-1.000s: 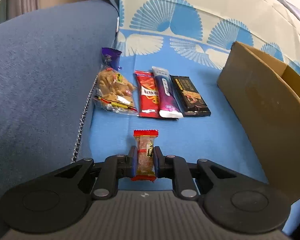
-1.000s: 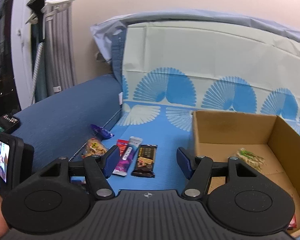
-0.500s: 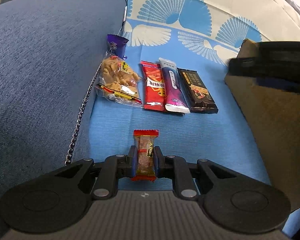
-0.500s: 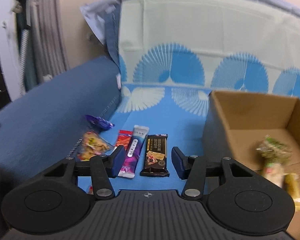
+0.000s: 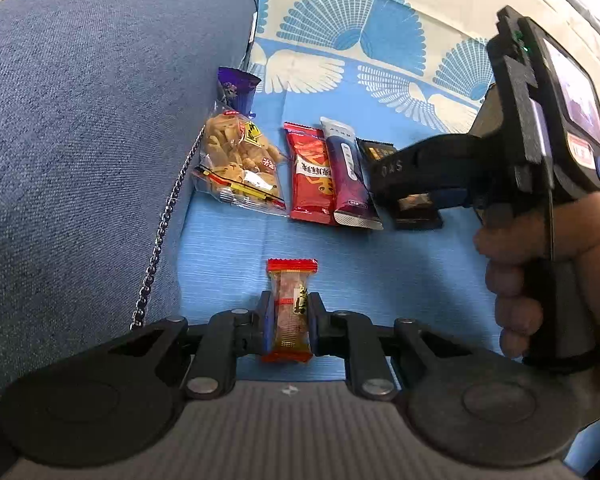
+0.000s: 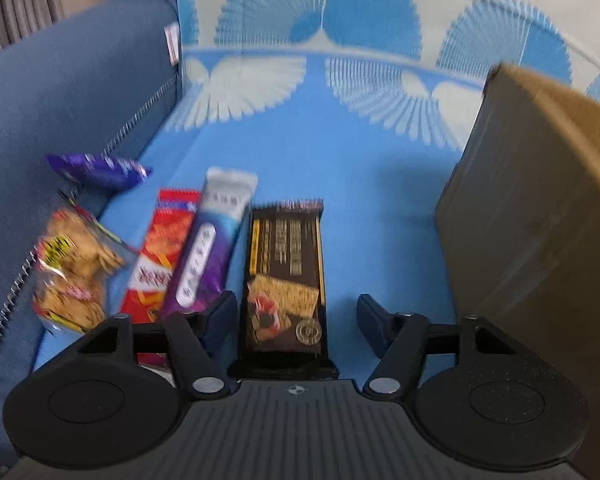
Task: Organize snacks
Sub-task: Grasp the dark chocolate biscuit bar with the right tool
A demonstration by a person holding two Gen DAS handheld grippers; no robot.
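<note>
Left wrist view, far left: blue sofa arm (image 5: 80, 140), with a metal chain (image 5: 164, 232) along the seam. Beside it on the blue patterned cover (image 5: 236, 240), a row of snacks: purple wrapper (image 5: 236, 86) at the back, clear bag of fried snacks (image 5: 240, 164), red packet (image 5: 310, 172), purple-and-white bar (image 5: 350, 178), then a black chocolate bar (image 6: 286, 276), mostly hidden here by the other tool. In the foreground the left claw (image 5: 290, 322) is clamped on a small red-ended candy (image 5: 292, 308), held upright clear of the cover.

Right wrist view, blurred: the right claw (image 6: 296, 320) stands part-open astride the near end of the black chocolate bar, pads not pressing it. Its jaws have just widened a little, the bar between them. Left finger (image 6: 220, 316) sits right against the purple-and-white bar. Cardboard box (image 6: 540, 240) at far right, contents not visible. A person's hand (image 5: 540, 280) grips the right tool's handle.

Risks, as judged:
- The left finger looks likely to catch the purple-and-white bar on closing, dragging or pinching two packets together.
- A grip on only the near end could let the flat, slick bar droop or slip out on the way to the box.
- Candy is narrow; a loosened left grip would drop it.
</note>
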